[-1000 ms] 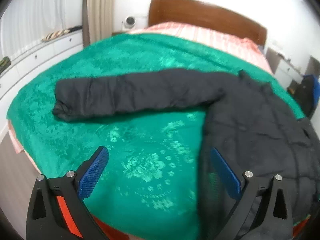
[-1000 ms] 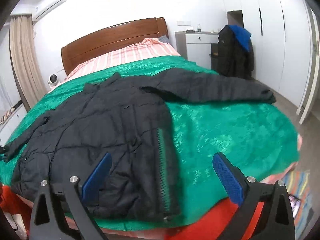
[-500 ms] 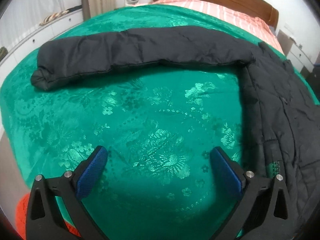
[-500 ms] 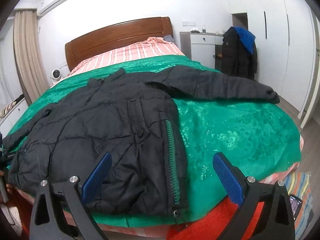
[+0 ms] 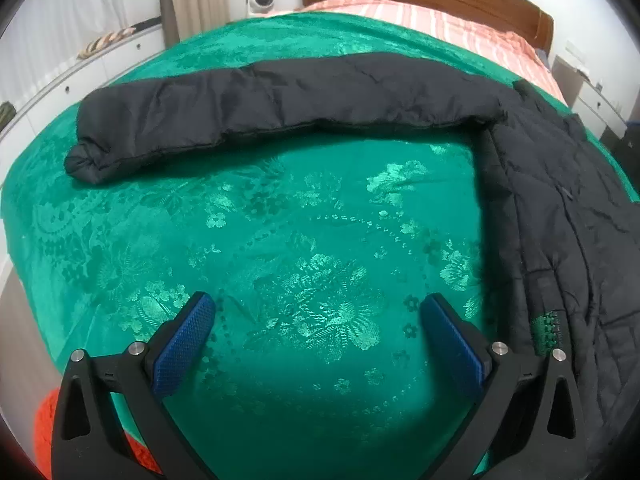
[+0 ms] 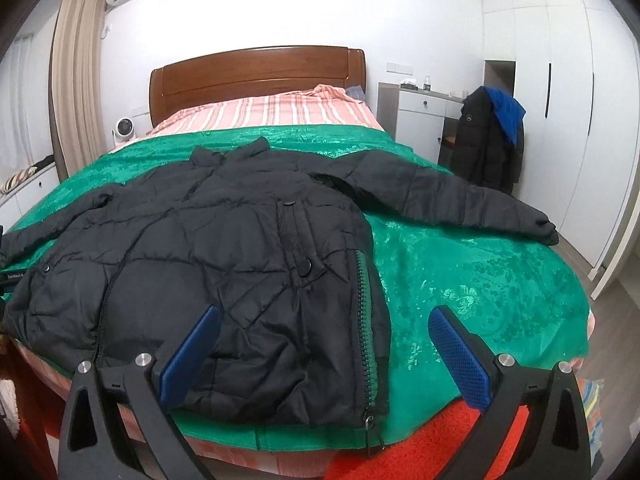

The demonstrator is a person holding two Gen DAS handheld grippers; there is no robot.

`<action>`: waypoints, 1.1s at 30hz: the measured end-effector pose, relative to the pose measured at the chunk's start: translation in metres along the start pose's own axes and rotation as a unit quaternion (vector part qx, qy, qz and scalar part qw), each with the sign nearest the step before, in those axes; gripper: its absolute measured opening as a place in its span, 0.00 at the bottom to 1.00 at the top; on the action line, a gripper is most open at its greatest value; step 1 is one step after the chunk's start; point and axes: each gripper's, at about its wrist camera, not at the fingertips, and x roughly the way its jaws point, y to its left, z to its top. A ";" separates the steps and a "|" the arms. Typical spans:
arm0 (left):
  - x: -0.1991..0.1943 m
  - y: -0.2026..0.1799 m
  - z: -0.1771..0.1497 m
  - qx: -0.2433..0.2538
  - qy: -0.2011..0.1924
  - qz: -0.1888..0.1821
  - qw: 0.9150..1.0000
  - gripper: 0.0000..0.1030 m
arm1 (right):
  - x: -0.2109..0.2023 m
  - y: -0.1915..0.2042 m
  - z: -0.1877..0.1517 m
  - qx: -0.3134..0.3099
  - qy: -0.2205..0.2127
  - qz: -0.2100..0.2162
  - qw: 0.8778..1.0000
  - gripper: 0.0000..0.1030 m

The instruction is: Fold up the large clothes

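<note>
- The task's thing, a black padded jacket (image 6: 224, 264), is spread flat on the green bedspread (image 6: 480, 272), filling the centre and left of the right wrist view; no fold is seen in it yet, so the step in hand is judged to be the approach before the first fold.
- In the left wrist view, one sleeve (image 5: 256, 108) is stretched across the upper half of the frame, its cuff at the left, joining the body at the right edge.
- The left gripper (image 5: 320, 320) is held with its jaws spread wide over bare bedspread at lower centre; nothing is pinched.
- In the right wrist view, the right gripper (image 6: 324, 328) is likewise held wide apart near the hem by the green zipper (image 6: 366, 320), gripping nothing.
- The other sleeve (image 6: 460, 200) is laid out toward the right of the frame.
- The next move is judged to call for each sleeve to be pinched near the cuff and carried across the body.
- Around the bed, a fan (image 6: 125, 130) at left, a wooden headboard (image 6: 256, 76) at upper centre and a dark coat (image 6: 488, 148) hung at right are seen; none stands in the way.
- The padding is thought likely to spring back.
</note>
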 end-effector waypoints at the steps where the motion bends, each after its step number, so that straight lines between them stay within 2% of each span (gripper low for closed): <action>1: -0.002 0.000 0.000 0.000 -0.003 0.000 1.000 1.00 | 0.001 0.000 0.000 0.001 0.002 -0.001 1.000 0.99; 5: -0.015 0.002 -0.001 -0.005 -0.029 -0.010 1.000 1.00 | 0.004 -0.005 -0.001 0.013 0.008 -0.001 1.000 0.99; 11: -0.032 0.003 -0.002 -0.003 -0.070 0.011 0.997 1.00 | 0.007 -0.009 -0.002 0.023 0.017 0.001 1.000 0.99; 33: -0.046 0.011 -0.001 -0.018 -0.092 0.025 0.995 1.00 | 0.009 -0.002 -0.002 0.011 0.027 0.000 1.000 0.99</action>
